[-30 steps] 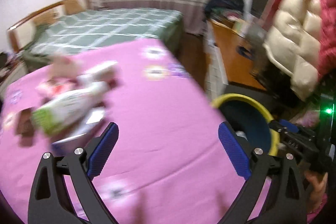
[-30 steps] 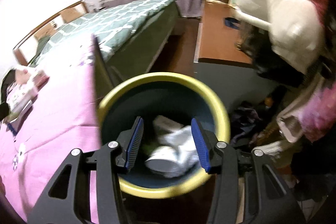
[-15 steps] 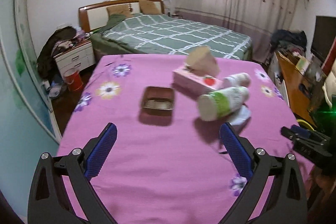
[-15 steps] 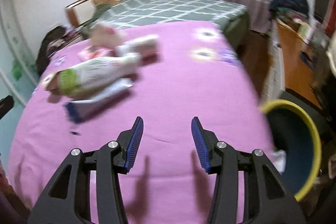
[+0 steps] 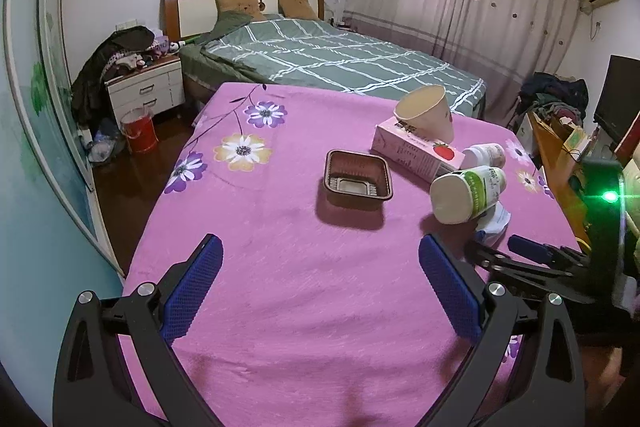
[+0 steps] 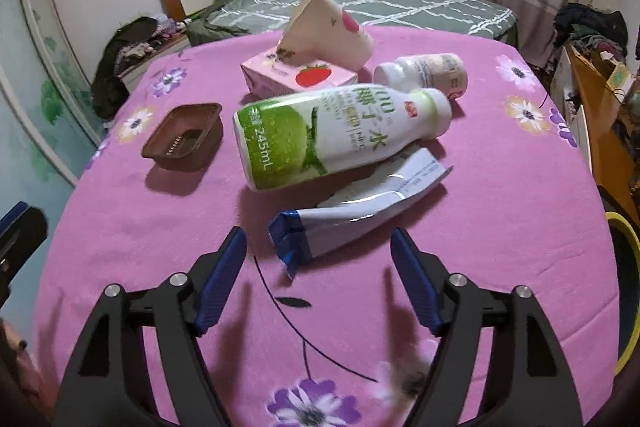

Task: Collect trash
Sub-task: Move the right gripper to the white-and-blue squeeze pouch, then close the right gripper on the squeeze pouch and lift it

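Trash lies on a pink flowered tablecloth (image 6: pixel 500 211). A blue-and-silver foil pouch (image 6: pixel 352 211) lies just ahead of my right gripper (image 6: pixel 320 279), which is open and empty. Behind it lie a green-and-white bottle (image 6: pixel 332 135), a small white bottle (image 6: pixel 424 73), a pink strawberry carton (image 6: pixel 296 77) with a paper cup (image 6: pixel 328 33) leaning on it, and a brown plastic tray (image 6: pixel 184 137). My left gripper (image 5: pixel 320 291) is open and empty over the near cloth, well short of the tray (image 5: pixel 357 179), bottle (image 5: pixel 468 199) and carton (image 5: pixel 416 151).
A yellow-rimmed bin (image 6: pixel 624 291) stands off the table's right edge. A green bed (image 5: pixel 332 63) lies beyond the table. A nightstand (image 5: pixel 144 91) and red bucket (image 5: pixel 138 131) stand at the left. A wooden desk (image 5: pixel 556 159) runs along the right.
My right gripper has swung from over the bin to the table and closed in on the foil pouch, its jaws opening wider. My left gripper has swung left to face the trash pile.
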`<state>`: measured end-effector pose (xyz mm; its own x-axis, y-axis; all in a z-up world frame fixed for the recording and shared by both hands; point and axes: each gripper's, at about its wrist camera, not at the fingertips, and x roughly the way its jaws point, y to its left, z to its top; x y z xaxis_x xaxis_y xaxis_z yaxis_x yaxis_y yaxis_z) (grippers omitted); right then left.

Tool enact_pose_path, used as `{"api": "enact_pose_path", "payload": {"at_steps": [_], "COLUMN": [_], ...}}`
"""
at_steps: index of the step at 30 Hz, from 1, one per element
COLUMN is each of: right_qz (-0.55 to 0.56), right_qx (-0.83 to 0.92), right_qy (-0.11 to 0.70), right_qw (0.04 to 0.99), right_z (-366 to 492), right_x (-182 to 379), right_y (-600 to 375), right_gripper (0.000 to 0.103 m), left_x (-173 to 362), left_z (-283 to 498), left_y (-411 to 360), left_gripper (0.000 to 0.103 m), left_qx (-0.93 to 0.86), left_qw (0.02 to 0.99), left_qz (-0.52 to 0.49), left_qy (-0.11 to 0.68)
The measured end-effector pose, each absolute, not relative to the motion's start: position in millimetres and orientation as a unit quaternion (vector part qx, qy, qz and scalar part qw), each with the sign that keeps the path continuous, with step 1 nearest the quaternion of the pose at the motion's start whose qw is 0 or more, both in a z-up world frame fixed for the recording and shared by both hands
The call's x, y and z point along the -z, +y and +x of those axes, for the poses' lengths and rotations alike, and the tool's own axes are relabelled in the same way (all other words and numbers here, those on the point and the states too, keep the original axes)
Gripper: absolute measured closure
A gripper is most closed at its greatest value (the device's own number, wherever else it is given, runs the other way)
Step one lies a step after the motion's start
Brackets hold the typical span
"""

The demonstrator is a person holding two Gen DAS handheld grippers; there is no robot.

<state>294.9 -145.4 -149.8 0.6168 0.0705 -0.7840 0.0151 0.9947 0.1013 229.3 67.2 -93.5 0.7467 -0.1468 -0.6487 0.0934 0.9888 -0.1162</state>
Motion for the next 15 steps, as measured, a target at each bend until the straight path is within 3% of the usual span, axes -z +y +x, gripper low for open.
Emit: {"api": "enact_pose_path", "payload": {"at_steps": [15], "right_qz": [0.070], "right_qx": [0.055], "right_qy": [0.437], "right_qw": [0.895], "right_z": [289], "right_x": [158], "right_y": [-204], "right_gripper": [0.036], "left_x": [107], "left_z": [242], "left_y": [70], "left_gripper": [0.006], "left_qx": [0.089], "left_qw": [0.925], "left_qz": [-0.049], "left_qy": [0.366]}}
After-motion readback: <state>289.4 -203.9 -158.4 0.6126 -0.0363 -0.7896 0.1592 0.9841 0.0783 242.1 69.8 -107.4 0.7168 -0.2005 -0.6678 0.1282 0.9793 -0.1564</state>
